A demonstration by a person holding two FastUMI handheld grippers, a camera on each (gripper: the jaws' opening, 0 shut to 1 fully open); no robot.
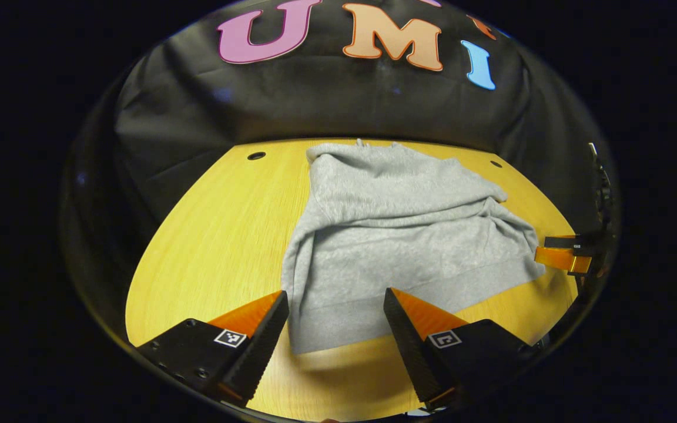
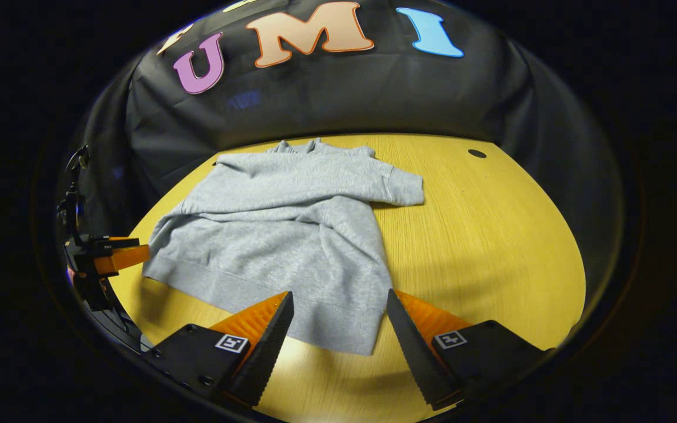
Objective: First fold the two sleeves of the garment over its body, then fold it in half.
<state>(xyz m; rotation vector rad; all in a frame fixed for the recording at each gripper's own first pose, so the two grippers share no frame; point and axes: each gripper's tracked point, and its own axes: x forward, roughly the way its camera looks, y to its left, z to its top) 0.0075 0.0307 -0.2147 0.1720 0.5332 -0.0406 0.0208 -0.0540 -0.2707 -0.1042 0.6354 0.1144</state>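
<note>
The grey sweatshirt (image 1: 397,235) lies on the wooden table (image 1: 215,235), both sleeves folded across its body. I hold my left gripper (image 1: 336,305) and right gripper (image 2: 338,308) spread wide above its hem, gripping nothing.

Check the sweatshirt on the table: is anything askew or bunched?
Somewhat. The grey sweatshirt lies at a slant on the wooden table, with both sleeves folded across its body. One cuff pokes past the side edge, and creases bunch around the crossing. Nothing looks damaged.
</note>
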